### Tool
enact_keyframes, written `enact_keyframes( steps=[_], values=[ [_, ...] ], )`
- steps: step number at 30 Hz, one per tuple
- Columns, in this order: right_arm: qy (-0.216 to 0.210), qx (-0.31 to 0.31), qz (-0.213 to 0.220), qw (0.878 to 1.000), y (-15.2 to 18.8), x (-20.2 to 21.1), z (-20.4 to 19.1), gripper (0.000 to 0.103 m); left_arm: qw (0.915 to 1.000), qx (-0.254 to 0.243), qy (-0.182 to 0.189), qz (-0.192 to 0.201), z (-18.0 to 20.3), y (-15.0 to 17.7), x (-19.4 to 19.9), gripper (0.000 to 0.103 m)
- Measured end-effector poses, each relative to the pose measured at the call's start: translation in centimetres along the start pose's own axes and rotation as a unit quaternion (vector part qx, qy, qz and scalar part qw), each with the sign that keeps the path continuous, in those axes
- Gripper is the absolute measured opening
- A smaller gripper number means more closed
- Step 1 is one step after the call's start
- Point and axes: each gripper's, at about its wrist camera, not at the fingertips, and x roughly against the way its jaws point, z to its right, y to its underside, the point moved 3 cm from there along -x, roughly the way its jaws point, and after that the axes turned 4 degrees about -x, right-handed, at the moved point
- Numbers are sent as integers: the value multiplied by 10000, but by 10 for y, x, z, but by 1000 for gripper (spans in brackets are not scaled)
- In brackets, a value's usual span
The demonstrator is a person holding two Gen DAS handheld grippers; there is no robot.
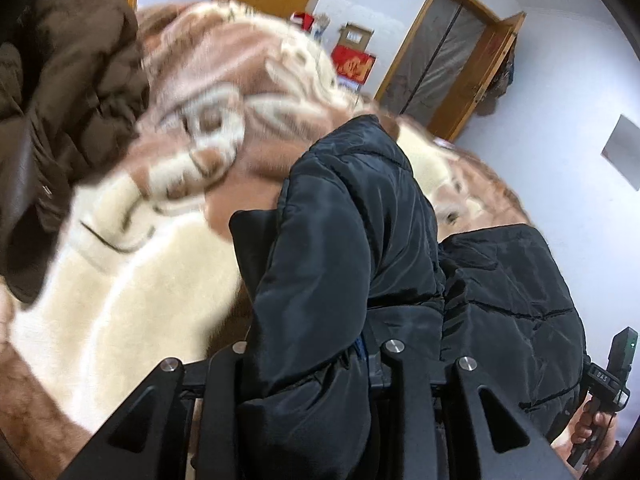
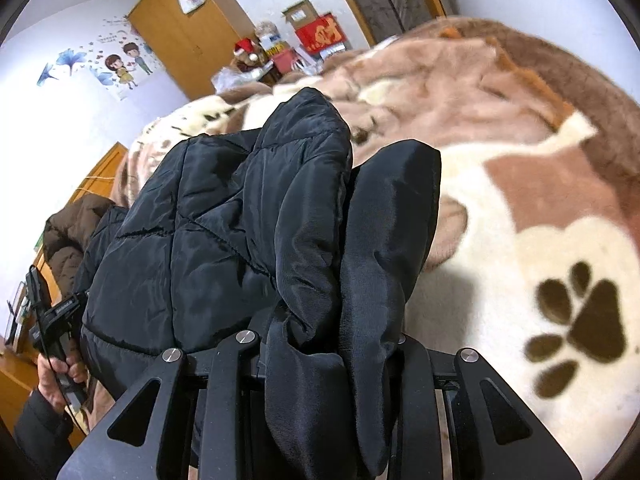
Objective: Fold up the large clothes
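Note:
A black quilted puffer jacket (image 1: 352, 240) hangs between both grippers above the bed. My left gripper (image 1: 320, 360) is shut on one bunched end of it, the fabric draped over the fingers. My right gripper (image 2: 332, 344) is shut on the other end of the jacket (image 2: 224, 224), which hides its fingertips. The right handle (image 1: 612, 384) with the person's hand shows at the lower right of the left wrist view. The left handle (image 2: 52, 320) shows at the lower left of the right wrist view.
A cream and brown plush blanket (image 2: 520, 184) with paw prints covers the bed (image 1: 132, 280). A brown puffer coat (image 1: 60, 112) lies heaped at the left; it also shows in the right wrist view (image 2: 68, 236). A wooden wardrobe (image 2: 188, 28), boxes and a door (image 1: 448, 64) stand behind.

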Motion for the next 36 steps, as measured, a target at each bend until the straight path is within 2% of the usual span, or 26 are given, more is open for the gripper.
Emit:
enact_keyframes(
  steps=[1, 3, 4, 6, 8, 11, 18, 22, 26, 31, 36],
  values=[
    [61, -118, -128, 9998, 2, -10, 9, 32, 9998, 59, -67, -150, -4, 8, -15, 32],
    [214, -367, -435, 9981, 12, -33, 28, 41, 9987, 218, -275, -373, -17, 25, -40, 41],
    [185, -509, -475, 9974, 16, -37, 36, 50, 9983, 380, -245, -382, -23, 30, -46, 44],
    [135, -608, -439, 9971, 16, -34, 40, 57, 9974, 607, -189, -346, -34, 36, -48, 58],
    [144, -605, -481, 9969, 15, -29, 41, 61, 9968, 658, -216, -401, -39, 35, -44, 66],
    [158, -611, -421, 9971, 14, -8, 41, 61, 9957, 792, -210, -432, -46, 32, -28, 67],
    [550, -177, 82, 9983, 30, 64, 22, 61, 9958, 753, -500, 164, -44, 42, 56, 67],
    [571, 172, 151, 9981, 61, 96, -4, 61, 9972, 629, -370, 170, -19, 74, 91, 67],
    [576, 422, 177, 9973, 95, 118, -27, 61, 9993, 254, -264, 53, 23, 121, 119, 67],
    [593, 723, 227, 9954, 140, 155, -52, 61, 9987, -288, -387, -141, 71, 175, 154, 67],
    [846, 1085, 286, 9901, 182, 185, -74, 61, 9964, -593, -565, -198, 102, 215, 192, 67]
  ],
)
